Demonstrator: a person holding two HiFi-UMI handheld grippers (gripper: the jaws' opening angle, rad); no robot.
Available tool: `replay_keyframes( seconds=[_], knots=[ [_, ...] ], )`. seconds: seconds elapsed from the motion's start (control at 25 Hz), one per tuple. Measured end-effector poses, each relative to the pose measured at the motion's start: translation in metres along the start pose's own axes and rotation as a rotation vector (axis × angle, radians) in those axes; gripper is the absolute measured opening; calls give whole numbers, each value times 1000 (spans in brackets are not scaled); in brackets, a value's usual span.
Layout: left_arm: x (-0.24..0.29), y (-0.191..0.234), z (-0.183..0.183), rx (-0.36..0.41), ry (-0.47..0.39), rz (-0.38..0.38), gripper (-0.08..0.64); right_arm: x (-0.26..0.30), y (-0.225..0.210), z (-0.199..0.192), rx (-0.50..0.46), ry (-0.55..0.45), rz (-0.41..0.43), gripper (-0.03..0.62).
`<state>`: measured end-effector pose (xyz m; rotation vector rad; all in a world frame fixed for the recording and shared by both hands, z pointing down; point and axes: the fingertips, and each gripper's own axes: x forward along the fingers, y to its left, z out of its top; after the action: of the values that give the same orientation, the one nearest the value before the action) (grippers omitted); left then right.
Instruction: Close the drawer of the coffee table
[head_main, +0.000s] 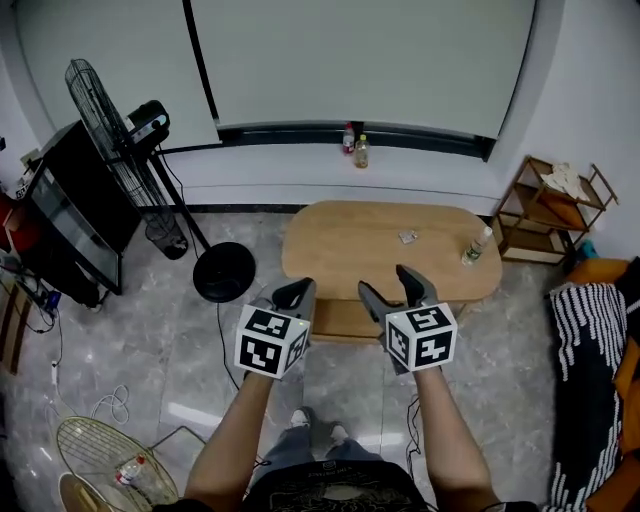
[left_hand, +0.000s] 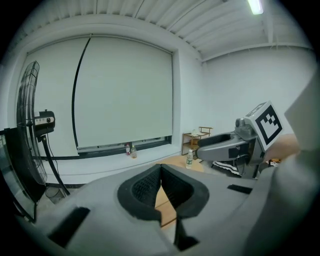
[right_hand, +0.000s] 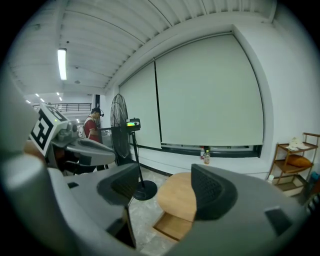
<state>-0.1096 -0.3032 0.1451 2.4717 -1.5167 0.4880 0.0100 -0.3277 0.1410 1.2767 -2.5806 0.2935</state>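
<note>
Oval wooden table (head_main: 380, 245) on a grey floor, its drawer (head_main: 338, 320) standing pulled out at the near edge. In front of the drawer, side by side: left tool (head_main: 297, 291), tips pressed together, empty; right tool (head_main: 385, 282), spread, empty. Small bottle (head_main: 478, 246) at the table's right end.

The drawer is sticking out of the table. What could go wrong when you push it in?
A hard shove could shake the oval wooden coffee table and tip the small clear plastic bottle standing near its right end. The open wooden drawer is wide; pushing with only the open right tool might skew and jam it.
</note>
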Motion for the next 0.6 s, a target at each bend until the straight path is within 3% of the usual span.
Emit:
replay_keyframes(
  seconds=[0.6],
  knots=[
    [28,65,-16,29,13,-172,6,59,16,3,59,18,-166,313]
  ],
)
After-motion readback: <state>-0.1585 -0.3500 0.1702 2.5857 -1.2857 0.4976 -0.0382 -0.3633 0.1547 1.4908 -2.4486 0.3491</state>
